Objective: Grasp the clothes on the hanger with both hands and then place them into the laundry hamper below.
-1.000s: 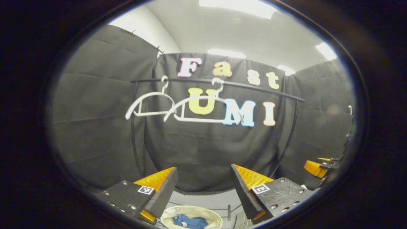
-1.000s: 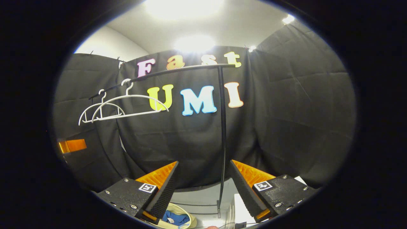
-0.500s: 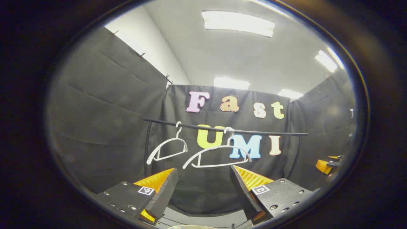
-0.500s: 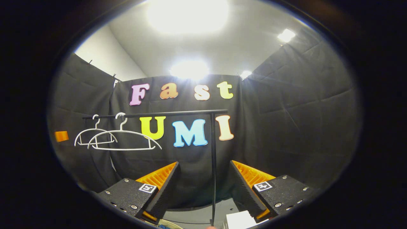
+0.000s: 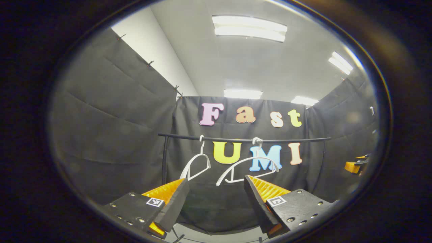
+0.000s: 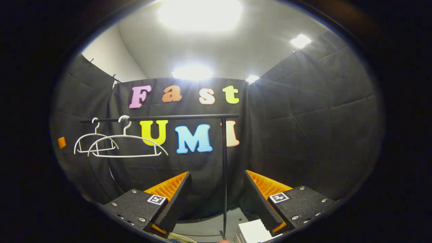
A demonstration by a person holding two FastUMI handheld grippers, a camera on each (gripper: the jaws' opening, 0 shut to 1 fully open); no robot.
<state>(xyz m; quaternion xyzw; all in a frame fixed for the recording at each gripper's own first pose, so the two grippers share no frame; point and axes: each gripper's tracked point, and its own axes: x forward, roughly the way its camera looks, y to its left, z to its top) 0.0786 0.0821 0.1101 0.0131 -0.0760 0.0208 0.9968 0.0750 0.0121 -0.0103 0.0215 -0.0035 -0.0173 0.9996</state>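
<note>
- Your left gripper [image 5: 216, 199] holds its jaws apart, gripping nothing.
- Your right gripper [image 6: 216, 197] likewise (jaws spread).
- Two bare white hangers [image 6: 126, 145] hang on the black rail [image 6: 162, 118].

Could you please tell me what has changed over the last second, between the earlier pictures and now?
Both grippers tilted upward: the cream laundry hamper with the blue garment slid out of the left gripper view, with more ceiling visible. The left gripper and right gripper took hold of nothing; jaws stayed open. The two white plastic hangers stayed bare on the black metal rail.
</note>
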